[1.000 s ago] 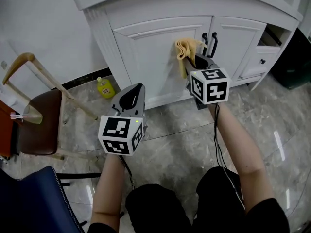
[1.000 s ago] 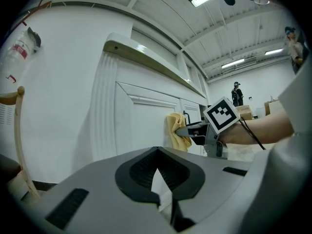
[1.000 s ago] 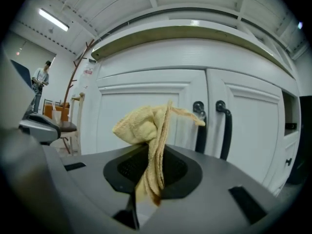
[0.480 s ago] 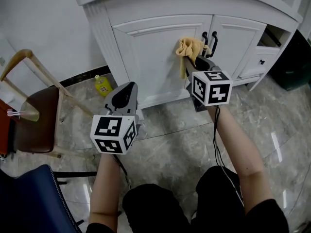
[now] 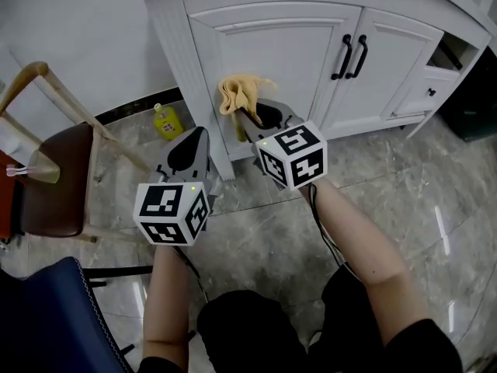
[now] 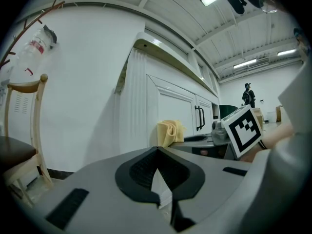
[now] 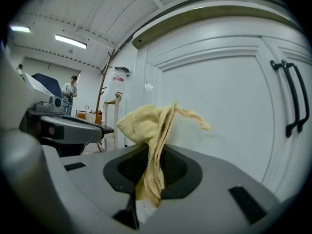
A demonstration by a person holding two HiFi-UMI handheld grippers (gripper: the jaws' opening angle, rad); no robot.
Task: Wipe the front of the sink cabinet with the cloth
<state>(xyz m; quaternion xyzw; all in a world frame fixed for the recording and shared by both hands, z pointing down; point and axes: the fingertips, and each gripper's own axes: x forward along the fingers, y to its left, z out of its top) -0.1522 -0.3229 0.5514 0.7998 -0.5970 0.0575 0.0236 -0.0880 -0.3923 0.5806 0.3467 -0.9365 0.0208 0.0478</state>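
Observation:
The white sink cabinet (image 5: 272, 49) fills the top of the head view, with two doors and black handles (image 5: 349, 55). My right gripper (image 5: 247, 116) is shut on a yellow cloth (image 5: 242, 93), which is pressed against the lower left of the left door. In the right gripper view the cloth (image 7: 151, 130) bunches out of the jaws against the door panel (image 7: 229, 111). My left gripper (image 5: 194, 140) hangs lower left, shut and empty, short of the cabinet's left corner post (image 6: 132, 106).
A wooden chair (image 5: 62, 169) with a brown seat stands at the left. A small yellow bottle (image 5: 164, 120) sits on the marble floor by the wall. A blue chair back (image 5: 54, 317) is at bottom left. Small drawers (image 5: 435, 76) sit at the cabinet's right.
My right gripper has carried the cloth leftward across the cabinet front, from beside the door handles to the left part of the left door. The left gripper shifted slightly left.

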